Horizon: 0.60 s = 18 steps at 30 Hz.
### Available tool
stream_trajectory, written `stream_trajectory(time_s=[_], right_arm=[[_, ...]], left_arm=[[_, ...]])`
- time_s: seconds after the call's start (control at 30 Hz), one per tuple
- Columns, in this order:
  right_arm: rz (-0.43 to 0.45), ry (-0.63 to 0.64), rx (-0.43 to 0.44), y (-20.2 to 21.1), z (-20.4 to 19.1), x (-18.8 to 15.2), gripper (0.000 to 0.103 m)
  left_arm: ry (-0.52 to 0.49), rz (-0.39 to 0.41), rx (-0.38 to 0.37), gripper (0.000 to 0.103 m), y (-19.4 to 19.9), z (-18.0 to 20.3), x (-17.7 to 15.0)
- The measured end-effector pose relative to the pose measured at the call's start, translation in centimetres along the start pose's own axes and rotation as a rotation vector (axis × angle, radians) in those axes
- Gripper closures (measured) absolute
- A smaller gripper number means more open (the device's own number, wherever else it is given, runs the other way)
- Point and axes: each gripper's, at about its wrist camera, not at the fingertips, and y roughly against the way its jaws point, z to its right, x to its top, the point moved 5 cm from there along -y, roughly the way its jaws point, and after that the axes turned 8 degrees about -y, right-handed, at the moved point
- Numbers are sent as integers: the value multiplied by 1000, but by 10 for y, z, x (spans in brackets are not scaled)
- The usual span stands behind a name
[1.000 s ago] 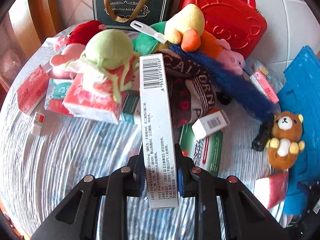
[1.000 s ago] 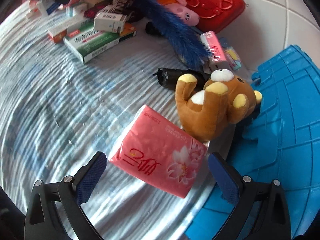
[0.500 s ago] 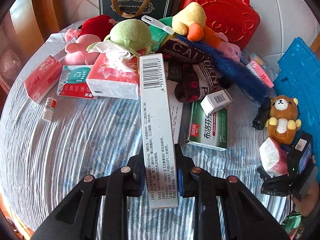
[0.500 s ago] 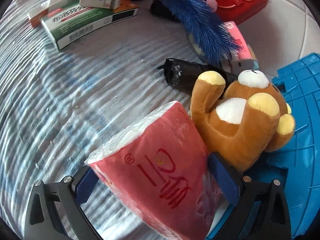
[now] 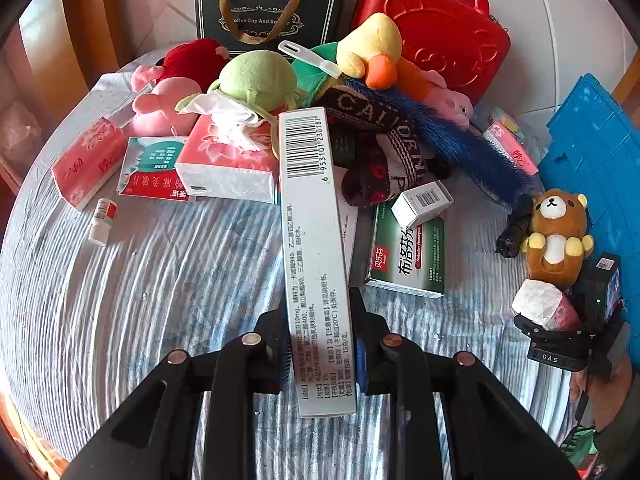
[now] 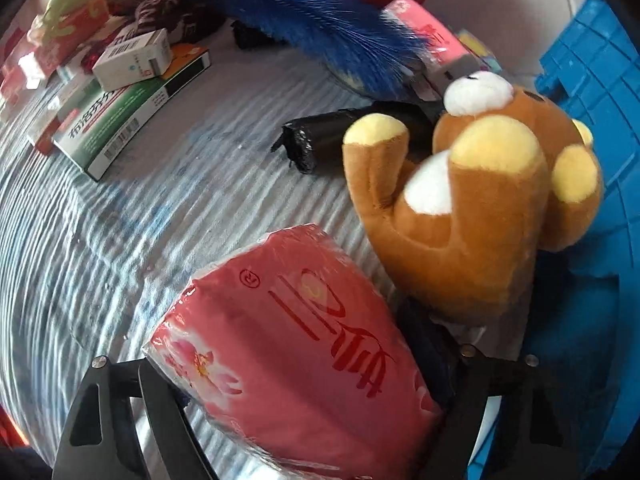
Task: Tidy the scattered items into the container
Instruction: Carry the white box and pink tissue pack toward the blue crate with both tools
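Note:
My left gripper is shut on a long white box with a barcode, held above the striped tablecloth. My right gripper is shut on a pink tissue pack, tilted up just left of the brown plush bear. The right gripper and its pack also show at the right of the left wrist view, beside the bear. The blue container lies right of the bear; it also shows in the left wrist view.
A heap sits at the table's back: plush toys, a tissue box, green medicine box, small white box, blue furry tail, black roll, red case, dark gift bag. A small tube lies left.
My right gripper has closed on the pink tissue pack and tipped it up beside the bear. My left gripper has pulled back and up with the long white box.

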Motion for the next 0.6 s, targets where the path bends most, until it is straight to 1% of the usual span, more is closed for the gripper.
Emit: stream_trajectory(time_s=[0.1, 0.23, 0.43, 0.5, 0.57, 0.6], right_arm=[[-2, -57, 19, 5, 9, -6, 25], [-17, -134, 79, 16, 14, -14, 26], [21, -162, 142, 48, 10, -21, 26], [30, -180, 171, 61, 0, -29, 26], [48, -189, 195, 75, 1, -28, 26], [57, -193, 204, 84, -11, -21, 26]], left_arm=[[6, 4, 4, 80, 2, 0, -1], [7, 8, 11, 80, 6, 0, -1], [0, 22, 22, 80, 20, 2, 1], [-5, 33, 26, 80, 27, 3, 4], [-11, 46, 29, 80, 36, 5, 6], [-13, 52, 29, 80, 40, 7, 7]])
